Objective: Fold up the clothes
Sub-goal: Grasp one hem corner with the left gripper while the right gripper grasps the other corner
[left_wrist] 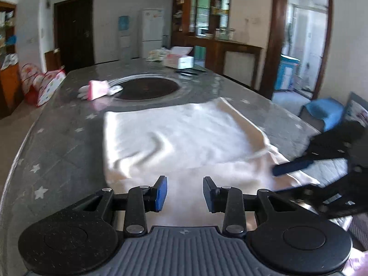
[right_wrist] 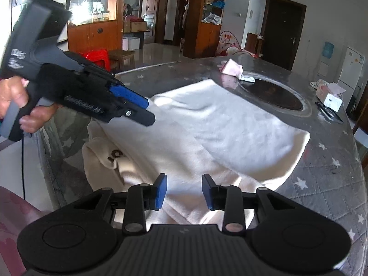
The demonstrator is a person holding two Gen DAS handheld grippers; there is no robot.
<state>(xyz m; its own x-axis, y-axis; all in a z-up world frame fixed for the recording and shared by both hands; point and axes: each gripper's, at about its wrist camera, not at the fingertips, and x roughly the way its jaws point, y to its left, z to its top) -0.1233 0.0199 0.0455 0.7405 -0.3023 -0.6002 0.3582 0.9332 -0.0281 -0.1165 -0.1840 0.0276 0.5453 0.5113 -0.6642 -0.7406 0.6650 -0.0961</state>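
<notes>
A cream-white garment (left_wrist: 181, 135) lies partly folded on the grey star-patterned table (left_wrist: 59, 142). It also shows in the right wrist view (right_wrist: 220, 124), with a bunched part bearing dark letters at its near left edge. My left gripper (left_wrist: 185, 193) is open and empty, above the garment's near edge; it also shows in the right wrist view (right_wrist: 138, 105), held above the cloth's left side. My right gripper (right_wrist: 184, 192) is open and empty over the garment's near edge; in the left wrist view it shows at the right (left_wrist: 296, 170).
A dark round inset (left_wrist: 147, 88) sits in the table's middle, with a pink and white item (left_wrist: 99, 89) beside it. A white box (left_wrist: 179, 61) and small items lie at the far end. A blue stool (left_wrist: 326, 112) stands off the right side.
</notes>
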